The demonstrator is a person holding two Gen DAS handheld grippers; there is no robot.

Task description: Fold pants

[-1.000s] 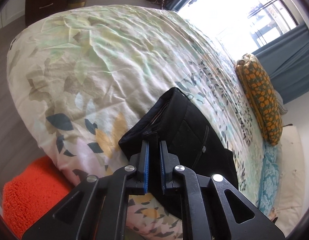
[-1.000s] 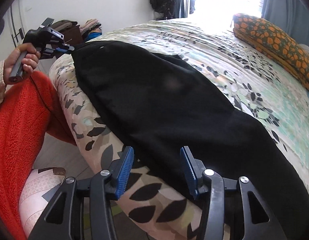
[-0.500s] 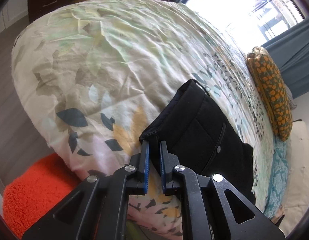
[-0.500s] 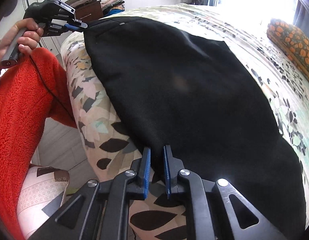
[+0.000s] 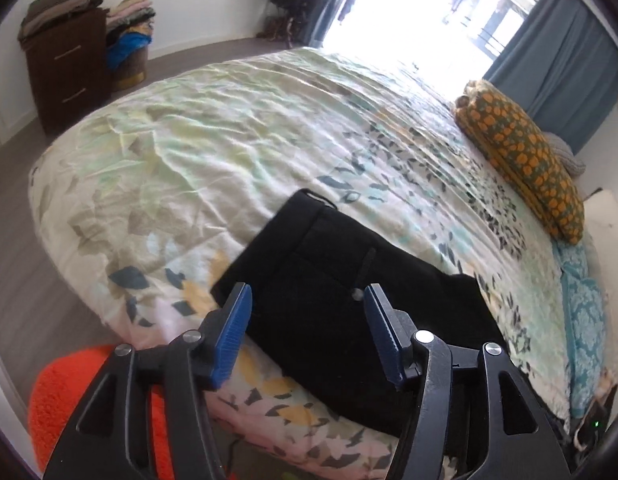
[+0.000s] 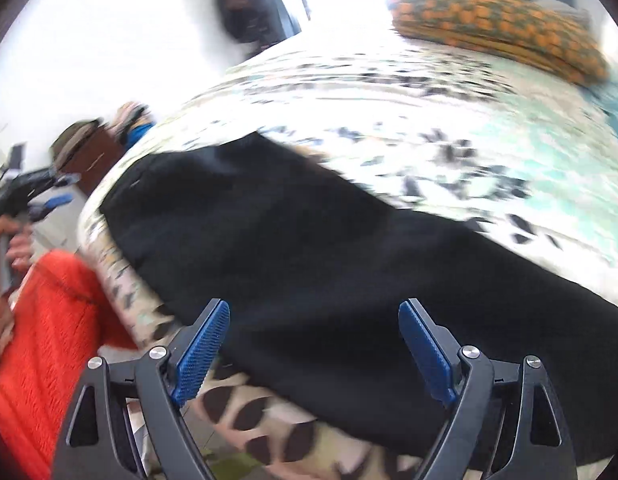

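I have both grippers over the near edge of the bed [image 5: 213, 148], and neither one holds anything. The left gripper [image 5: 307, 334] has its jaws opening, blue pads well apart, with the pants [image 5: 349, 312] showing beyond the gap but not pinched. The right gripper [image 6: 313, 350] is opening too, wider, and its view is smeared; black cloth lies past its pads, untouched as far as I can tell.

The pants lie flat on the bedspread. In the left view they fill the lower middle of the frame, waistband end toward the centre, with a belt loop at the upper corner and a small button near the right pad. In the right view they run as a long black band from centre left to the lower right.

I judge the cloth soft and light, a limp woven fabric that will drape and sag from wherever I lift it, so one pinch point will let it slump. It looks matte, not slippery, and the ribbed pads should bite well. The waistband and the hems are thicker and stiffer, so I would take hold there, at two matching corners, catching all layers, and lift both evenly to keep the fold square.
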